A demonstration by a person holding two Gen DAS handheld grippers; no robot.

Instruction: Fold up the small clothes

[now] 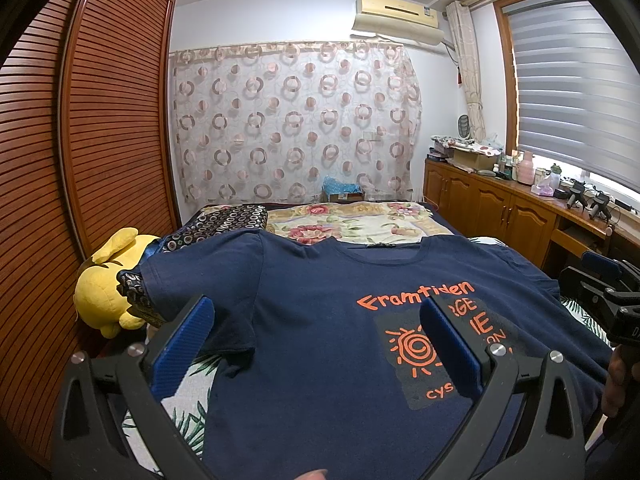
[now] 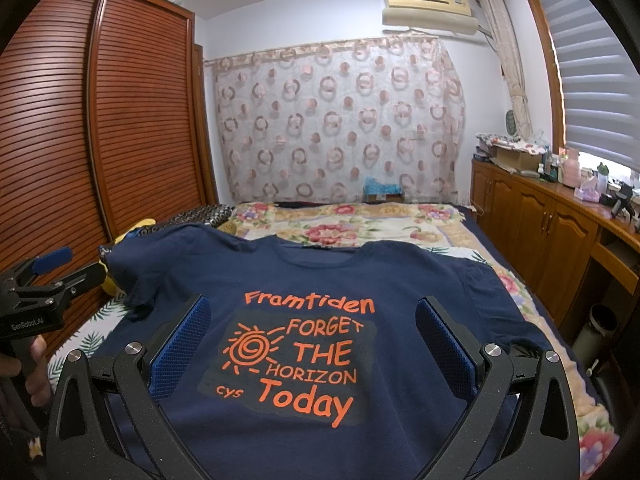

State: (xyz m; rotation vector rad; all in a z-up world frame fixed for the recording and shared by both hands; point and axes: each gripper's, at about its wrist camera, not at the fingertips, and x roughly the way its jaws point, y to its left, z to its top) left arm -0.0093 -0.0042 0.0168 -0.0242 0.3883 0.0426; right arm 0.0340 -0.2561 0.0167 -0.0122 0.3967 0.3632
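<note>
A navy blue T-shirt (image 1: 320, 320) with orange print lies flat and face up on the bed, collar away from me; it also shows in the right wrist view (image 2: 400, 280). My left gripper (image 1: 316, 320) is open and empty, held above the shirt's left half near its left sleeve. My right gripper (image 2: 312, 320) is open and empty, held above the printed chest. The right gripper shows at the right edge of the left wrist view (image 1: 600, 292). The left gripper shows at the left edge of the right wrist view (image 2: 44, 284).
A yellow plush toy (image 1: 104, 280) and a dark patterned pillow (image 1: 224, 220) lie at the bed's left side beside a wooden louvred wardrobe (image 1: 100, 120). A floral blanket (image 2: 352, 228) covers the far bed. A wooden cabinet (image 2: 560, 232) with clutter runs along the right.
</note>
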